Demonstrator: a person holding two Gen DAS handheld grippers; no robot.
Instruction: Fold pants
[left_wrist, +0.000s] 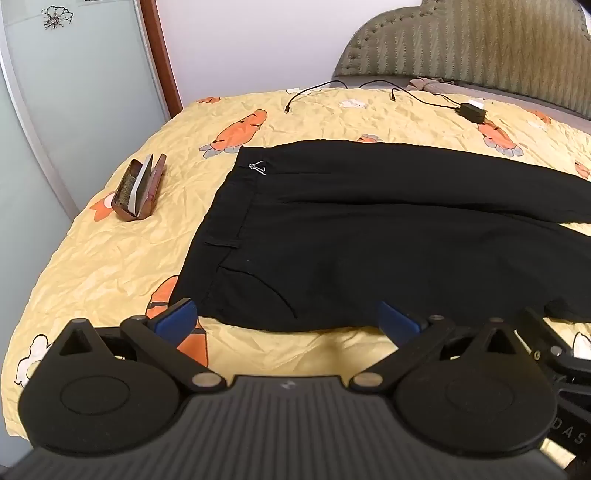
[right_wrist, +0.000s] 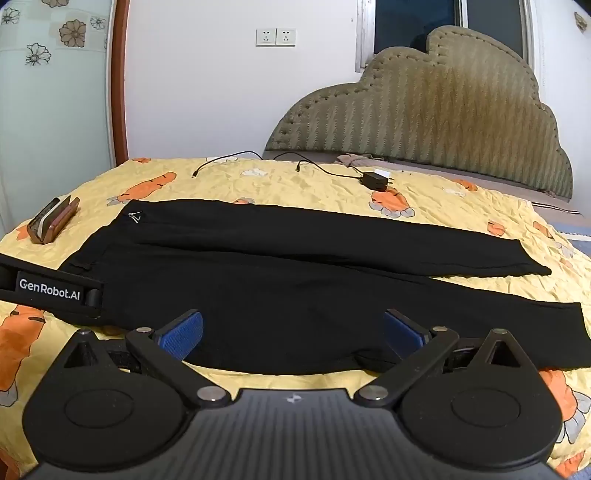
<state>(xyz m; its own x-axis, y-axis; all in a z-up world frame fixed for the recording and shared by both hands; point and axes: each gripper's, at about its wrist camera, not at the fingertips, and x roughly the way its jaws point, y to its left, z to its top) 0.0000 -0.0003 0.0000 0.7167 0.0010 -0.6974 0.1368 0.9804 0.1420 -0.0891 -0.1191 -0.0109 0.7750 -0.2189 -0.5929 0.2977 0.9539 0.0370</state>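
Note:
Black pants (left_wrist: 369, 229) lie flat on the yellow carrot-print bedspread (left_wrist: 110, 258), waistband to the left and both legs running right; they also show in the right wrist view (right_wrist: 295, 273). A small white logo (left_wrist: 258, 168) marks the waistband. My left gripper (left_wrist: 288, 317) is open and empty, hovering at the pants' near edge by the waistband and hip pocket. My right gripper (right_wrist: 293, 328) is open and empty, over the near edge of the near leg. The left gripper's body (right_wrist: 51, 290) shows at the left of the right wrist view.
An open brown case (left_wrist: 138, 192) lies on the bed left of the waistband. A black charger (left_wrist: 471, 110) with cables lies at the far side. A padded headboard (right_wrist: 443, 118) stands behind. The bed edge curves away at the left.

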